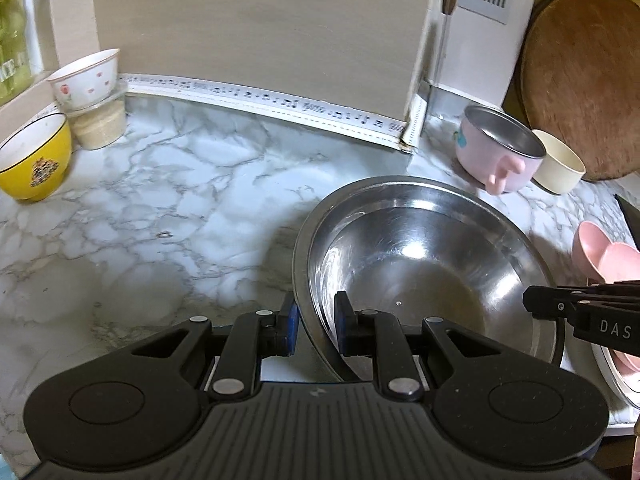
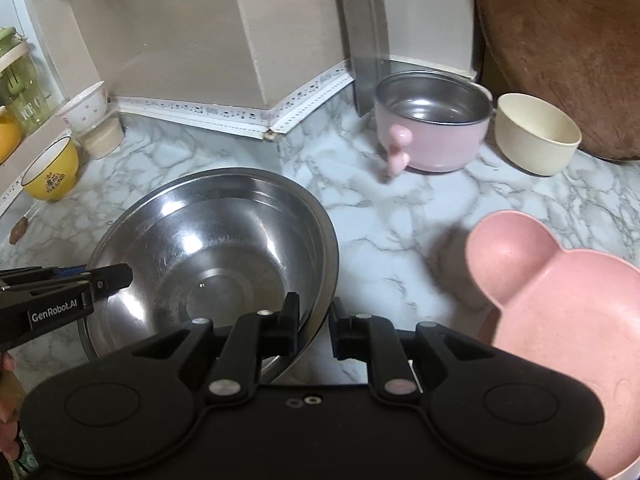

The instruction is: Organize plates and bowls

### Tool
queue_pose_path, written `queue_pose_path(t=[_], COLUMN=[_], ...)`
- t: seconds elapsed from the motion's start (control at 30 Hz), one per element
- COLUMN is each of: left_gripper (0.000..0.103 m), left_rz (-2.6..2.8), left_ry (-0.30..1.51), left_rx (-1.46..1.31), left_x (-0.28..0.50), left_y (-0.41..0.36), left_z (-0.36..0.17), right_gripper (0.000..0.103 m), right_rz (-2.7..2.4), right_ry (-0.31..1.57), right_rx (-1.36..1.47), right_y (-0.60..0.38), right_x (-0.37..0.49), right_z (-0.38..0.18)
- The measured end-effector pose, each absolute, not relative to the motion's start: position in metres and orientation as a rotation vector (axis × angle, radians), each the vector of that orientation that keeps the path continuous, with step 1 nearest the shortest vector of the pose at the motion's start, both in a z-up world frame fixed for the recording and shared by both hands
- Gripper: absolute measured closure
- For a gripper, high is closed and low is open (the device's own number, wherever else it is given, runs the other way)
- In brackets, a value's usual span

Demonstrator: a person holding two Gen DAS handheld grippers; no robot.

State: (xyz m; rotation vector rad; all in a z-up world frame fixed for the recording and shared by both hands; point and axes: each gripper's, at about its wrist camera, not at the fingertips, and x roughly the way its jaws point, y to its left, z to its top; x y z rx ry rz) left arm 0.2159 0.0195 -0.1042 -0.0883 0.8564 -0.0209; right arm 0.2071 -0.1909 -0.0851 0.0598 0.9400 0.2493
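Note:
A large steel bowl (image 1: 420,248) (image 2: 208,248) is held between both grippers, low over the marble counter (image 1: 160,208). Its rim looks doubled, as if a second steel bowl is nested inside. My left gripper (image 1: 316,320) is shut on the bowl's left rim, one pad outside and one inside. My right gripper (image 2: 314,320) is shut on the opposite, right rim. Each gripper also shows in the other's view: the right gripper (image 1: 536,300) at the right edge, the left gripper (image 2: 120,276) at the left. Whether the bowl rests on the counter I cannot tell.
A pink bear-shaped plate (image 2: 560,320) lies right of the bowl. At the back right stand a pink steel-lined pot (image 2: 432,128), a cream bowl (image 2: 536,136) and a round wooden board (image 1: 580,80). A yellow bowl (image 1: 36,160) and a white floral bowl (image 1: 86,76) stand far left.

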Motion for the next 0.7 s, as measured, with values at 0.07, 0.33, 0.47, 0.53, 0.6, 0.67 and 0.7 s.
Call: queue_pose_path(t=[0.07,0.33,0.47,0.53,0.6,0.67,0.7], left_gripper=[0.085,0.085,0.085,0.085,0.085,0.085,0.085], left_rz=[-0.026,-0.051,-0.055,-0.061,-0.062,-0.067,-0.072], left_ry=[0.857,0.878,0.881,0.880,0.887,0.890,0.891], left_rx=[-0.085,-0.074,-0.064,-0.058,-0.060,-0.063,-0.063], left_x=[0.218,0.230,0.231,0.232,0.233,0.233,0.234], left_y=[0.015,-0.002,-0.004,-0.005,-0.004,-0.004,-0.003], left_z=[-0.106,-0.116,-0.119,-0.119,-0.119,-0.119,-0.119], right_gripper=[0.087,0.087,0.087,0.086,0.086,0.085,0.083], right_rz=[0.242,0.204,0.202,0.202,0.197,0.197,0.196], right_ry=[0.935,0.927,0.934,0.936,0.944,0.943,0.944], right_rx=[0.057,0.056,0.049,0.048,0.047,0.038,0.034], right_y=[-0.195,-0.212,-0.213,-0.214,-0.214,-0.212,-0.211], right_x=[0.206,0.205,0.206,0.206,0.206,0.207,0.208], right_z=[-0.085,-0.087,-0.089,-0.089,-0.090,-0.089,-0.088])
